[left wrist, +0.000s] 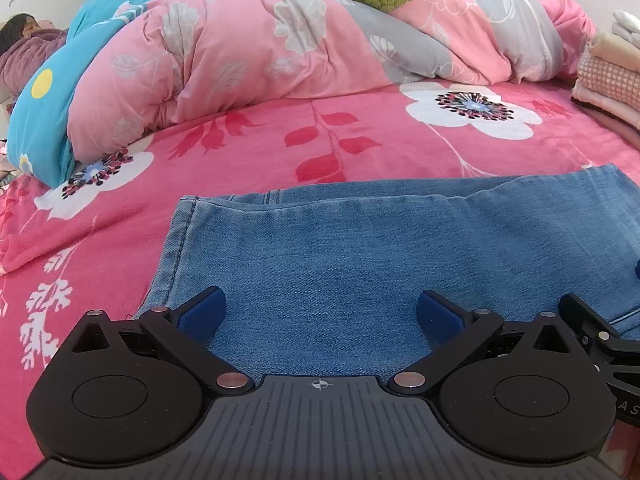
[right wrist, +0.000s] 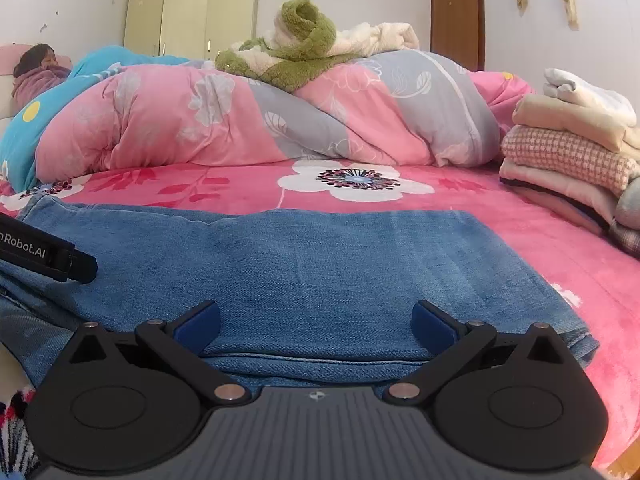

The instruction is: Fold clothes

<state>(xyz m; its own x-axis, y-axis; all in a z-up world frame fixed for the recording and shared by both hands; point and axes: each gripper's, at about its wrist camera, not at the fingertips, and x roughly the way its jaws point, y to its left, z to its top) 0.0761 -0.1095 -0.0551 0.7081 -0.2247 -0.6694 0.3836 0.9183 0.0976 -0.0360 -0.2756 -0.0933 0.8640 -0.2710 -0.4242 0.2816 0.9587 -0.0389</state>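
We hold both grippers low over a pair of blue jeans (left wrist: 360, 248) that lies folded and flat on the pink floral bedsheet (left wrist: 280, 140), near the front edge of the bed. Our left gripper (left wrist: 320, 314) has its blue-padded fingers (left wrist: 202, 314) spread wide apart, with nothing between them but the denim underneath; it sits over the left part of the jeans, close to the stitched side seam. Our right gripper (right wrist: 316, 322) also has its fingers (right wrist: 200, 324) wide apart and empty, poised over the right part of the jeans (right wrist: 320, 264), just behind a doubled edge of denim. In the right wrist view, part of the left gripper's black body shows at the left edge, over the jeans. Beyond the jeans a rolled pink and grey floral quilt (right wrist: 240, 120) crosses the bed, with a green and cream plush blanket (right wrist: 308, 44) on top. A stack of folded clothes (right wrist: 572, 148) sits on the sheet to the right, well apart from the jeans.
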